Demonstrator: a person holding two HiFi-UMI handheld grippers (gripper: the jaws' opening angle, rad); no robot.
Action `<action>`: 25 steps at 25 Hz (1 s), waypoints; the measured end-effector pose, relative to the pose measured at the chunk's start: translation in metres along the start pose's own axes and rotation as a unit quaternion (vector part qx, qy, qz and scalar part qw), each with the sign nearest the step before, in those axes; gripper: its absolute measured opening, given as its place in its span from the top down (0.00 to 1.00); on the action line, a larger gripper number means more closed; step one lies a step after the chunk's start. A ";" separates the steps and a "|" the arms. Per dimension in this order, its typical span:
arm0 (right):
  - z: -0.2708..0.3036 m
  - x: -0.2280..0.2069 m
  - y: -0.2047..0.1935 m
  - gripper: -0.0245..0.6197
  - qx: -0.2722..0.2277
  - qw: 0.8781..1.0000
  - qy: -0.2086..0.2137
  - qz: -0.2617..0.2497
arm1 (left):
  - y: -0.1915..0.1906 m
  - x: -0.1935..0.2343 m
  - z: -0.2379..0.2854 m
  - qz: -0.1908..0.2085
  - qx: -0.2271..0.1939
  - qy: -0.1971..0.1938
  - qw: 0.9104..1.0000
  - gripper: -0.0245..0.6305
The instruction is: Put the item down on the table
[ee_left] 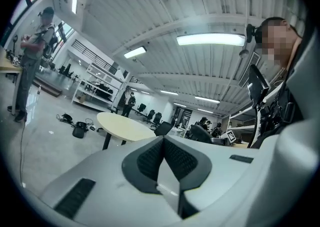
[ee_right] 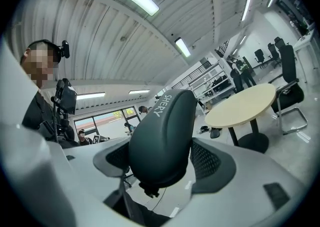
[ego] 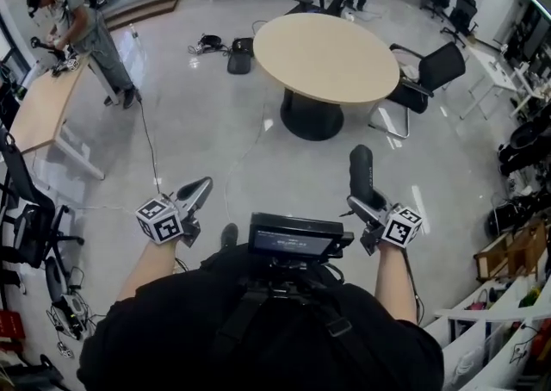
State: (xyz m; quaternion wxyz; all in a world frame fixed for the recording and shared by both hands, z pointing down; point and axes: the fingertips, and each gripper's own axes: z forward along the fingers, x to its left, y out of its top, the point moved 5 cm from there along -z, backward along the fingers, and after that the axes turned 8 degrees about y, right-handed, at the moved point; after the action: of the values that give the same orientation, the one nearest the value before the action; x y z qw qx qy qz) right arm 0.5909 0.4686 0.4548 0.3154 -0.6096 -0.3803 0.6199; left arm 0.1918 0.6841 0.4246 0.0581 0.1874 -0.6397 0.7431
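Left gripper (ee_left: 164,158): fingers (ee_left: 145,161) clenched pad to pad, nothing between them. In the head view it (ego: 200,188) sits at the lower left, pointing ahead and slightly inward.
Right gripper (ee_right: 162,160): grasping the dark item (ee_right: 160,136). The pads (ee_right: 207,161) press on both flanks of its lower part.
Dark item: oblong with rounded ends and white print "SHERY" along one side. Most of its length reaches out past the right fingertips. In the head view it (ego: 362,170) stands up out of the right gripper (ego: 365,205), held in the air over the floor and resting on no table.
Round table (ego: 327,58): beige top on a dark pedestal, ahead of both sets of fingertips and well apart from them. It is nearer the right fingers than the left, and also shows beyond the item in the right gripper view (ee_right: 245,105).
Black chair (ego: 430,71): just beside the round table, beyond the right fingertips and off to their outer side.
Second person (ego: 82,23): stands at a wooden desk (ego: 43,105), far beyond the left fingertips and to their outer side.
Chest rig (ego: 297,238): dark box behind and between both grippers, close to the wearer's body.
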 end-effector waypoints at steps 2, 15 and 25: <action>0.009 -0.010 0.006 0.41 0.002 1.000 -0.009 -0.004 | 0.003 0.018 0.016 -0.002 -0.002 -0.008 1.000 0.96; 0.251 -0.075 0.091 0.40 0.018 0.999 0.013 -0.050 | 0.102 0.234 0.067 0.006 -0.022 0.004 1.000 0.96; 0.351 -0.172 0.111 0.40 0.052 0.998 0.036 -0.024 | 0.141 0.323 0.127 0.007 -0.022 0.039 0.999 0.96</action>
State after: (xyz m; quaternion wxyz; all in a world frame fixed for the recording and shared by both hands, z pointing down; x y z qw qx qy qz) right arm 0.2592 0.2337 0.4369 0.3747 -0.6050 -0.3507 0.6088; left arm -0.1267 0.4859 0.4220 0.0823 0.1521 -0.6547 0.7358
